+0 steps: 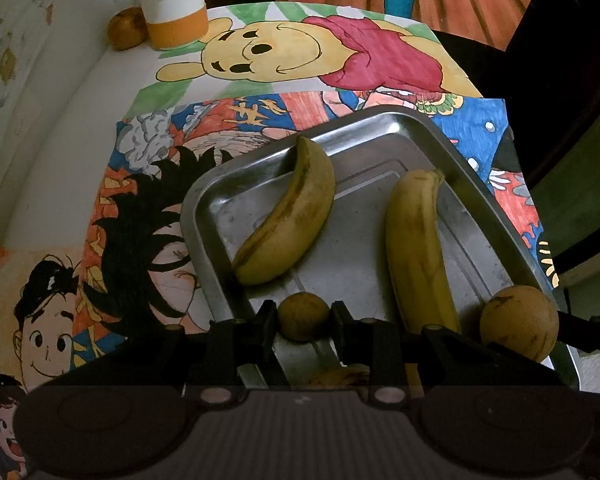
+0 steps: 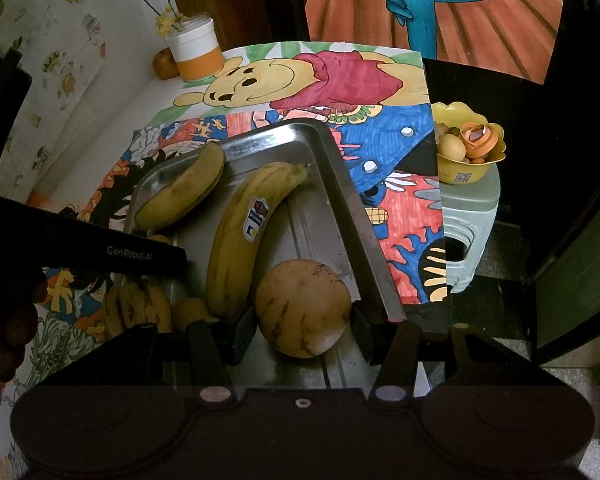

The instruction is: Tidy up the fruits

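The left gripper point(image 1: 303, 316) has its jaws drawn narrow on a small round brownish fruit point(image 1: 303, 317), dull-skinned and faintly speckled, at the lower centre of the left wrist view. The right gripper point(image 2: 303, 332) clamps a larger yellow fruit point(image 2: 302, 307) with dark streaks on its skin, pads pressed to both its sides, low in the centre of the right wrist view. Both fruits sit over the near end of a steel tray point(image 1: 204, 208). Above the jaws in the frame, two bananas lie in the tray: a short curved banana point(image 2: 182, 190) toward the upper left and a long banana point(image 2: 244, 236) with a blue-and-yellow sticker whose print is too small to read. The left gripper's black arm crossing the left of the right wrist view reads "GenRobot.AI". The tray rests on coloured cartoon drawings point(image 1: 260, 52) covering the desk.
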Demonstrator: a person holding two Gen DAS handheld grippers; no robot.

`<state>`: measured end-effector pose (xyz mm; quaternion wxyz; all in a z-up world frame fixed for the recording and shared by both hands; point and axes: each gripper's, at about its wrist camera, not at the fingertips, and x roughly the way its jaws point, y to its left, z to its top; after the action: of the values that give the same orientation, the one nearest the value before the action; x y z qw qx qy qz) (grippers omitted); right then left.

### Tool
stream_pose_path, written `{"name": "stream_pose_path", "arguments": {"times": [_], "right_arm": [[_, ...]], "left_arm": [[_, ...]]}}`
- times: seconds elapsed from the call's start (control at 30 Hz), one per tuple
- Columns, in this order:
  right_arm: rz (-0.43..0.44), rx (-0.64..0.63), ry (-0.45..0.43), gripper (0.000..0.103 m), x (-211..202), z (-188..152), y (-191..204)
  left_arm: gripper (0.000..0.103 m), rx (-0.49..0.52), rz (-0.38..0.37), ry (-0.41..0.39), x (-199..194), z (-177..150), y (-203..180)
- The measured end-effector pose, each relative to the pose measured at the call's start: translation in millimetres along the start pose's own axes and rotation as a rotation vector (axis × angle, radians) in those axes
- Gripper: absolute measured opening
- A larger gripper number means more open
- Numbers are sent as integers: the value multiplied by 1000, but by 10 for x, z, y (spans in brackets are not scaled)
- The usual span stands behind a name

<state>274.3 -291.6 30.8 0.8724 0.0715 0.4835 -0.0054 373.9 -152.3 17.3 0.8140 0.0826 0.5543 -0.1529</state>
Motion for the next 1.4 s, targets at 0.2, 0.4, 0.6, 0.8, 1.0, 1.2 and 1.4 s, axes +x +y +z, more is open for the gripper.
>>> {"name": "stream_pose_path", "arguments": {"times": [0.2,0.4,0.6,0.8,1.0,1.2,1.4], "right_arm": [[0,-3,0,55,0,-6,6],[7,-11,-3,56,1,-14,20],[11,-25,-10,57,-8,-24,15],[15,-37,-18,61,-37,-19,10],[12,-50,-35,70,-85,-1,2],[11,-63,-54,77,-146,3,-32],[13,-70,-75,84,-220,-5,-44]], "left_arm": [[36,5,2,7,0,3,-11],[40,-1,-1,16,-13,-2,-2],[49,-9,7,3,-74,-16,-20],[53,-27,10,-7,-129,-24,2],[59,-49,27,-17,-192,-44,31],[68,-95,46,-32,-265,-101,91],[84,-143,69,-52,-354,-172,136]]}}
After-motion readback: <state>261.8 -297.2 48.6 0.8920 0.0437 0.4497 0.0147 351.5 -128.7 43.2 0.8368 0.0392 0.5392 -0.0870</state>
